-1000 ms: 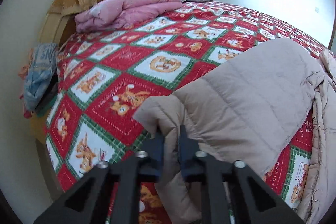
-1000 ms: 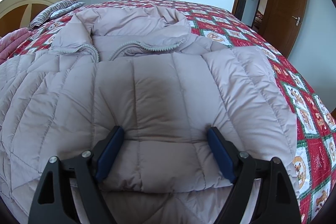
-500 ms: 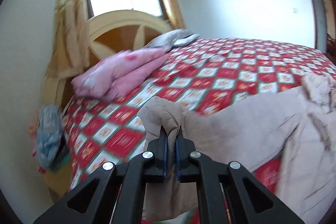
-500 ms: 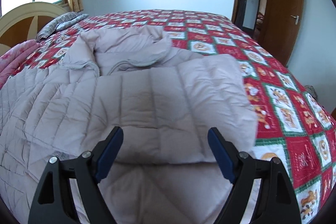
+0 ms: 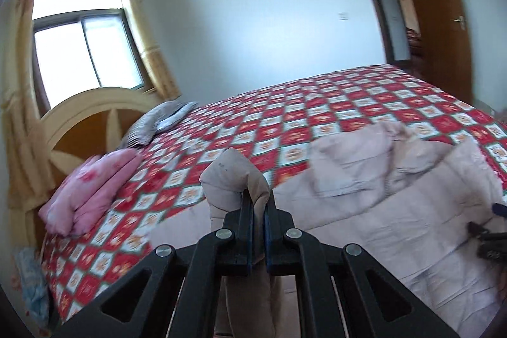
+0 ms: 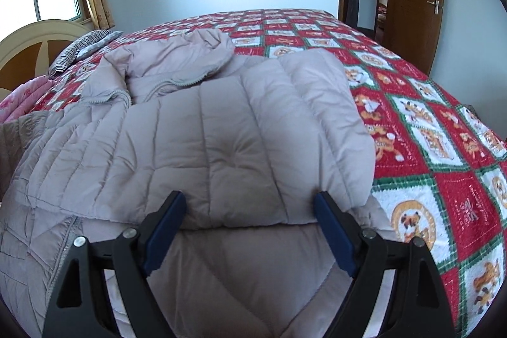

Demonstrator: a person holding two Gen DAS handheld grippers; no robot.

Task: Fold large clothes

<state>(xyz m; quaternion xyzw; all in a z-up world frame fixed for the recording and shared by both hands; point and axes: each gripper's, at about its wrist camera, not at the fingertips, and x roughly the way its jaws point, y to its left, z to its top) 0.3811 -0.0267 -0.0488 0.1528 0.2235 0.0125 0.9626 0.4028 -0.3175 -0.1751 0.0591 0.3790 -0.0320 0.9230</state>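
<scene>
A beige quilted puffer jacket (image 6: 104,154) lies spread on the bed, hood (image 6: 177,59) toward the far side. One sleeve (image 6: 240,148) is folded across its chest. My right gripper (image 6: 248,205) stands open over that sleeve's near end, a blue pad at each side of the fabric without squeezing it. In the left wrist view my left gripper (image 5: 258,198) is shut on the other sleeve's cuff (image 5: 233,176), held up in the air left of the jacket body (image 5: 380,217). The sleeve hangs down from the jaws.
A red, white and green patterned bedspread (image 6: 427,132) covers the bed. A folded pink blanket (image 5: 92,182) and a striped pillow (image 5: 158,119) lie by the curved headboard (image 5: 85,110). A wooden door (image 6: 412,5) stands open at the far right.
My left gripper has lifted the sleeve cuff off the bed and swung it rightward toward the jacket, rolling as it went. My right gripper slid slightly along the folded sleeve, still open.
</scene>
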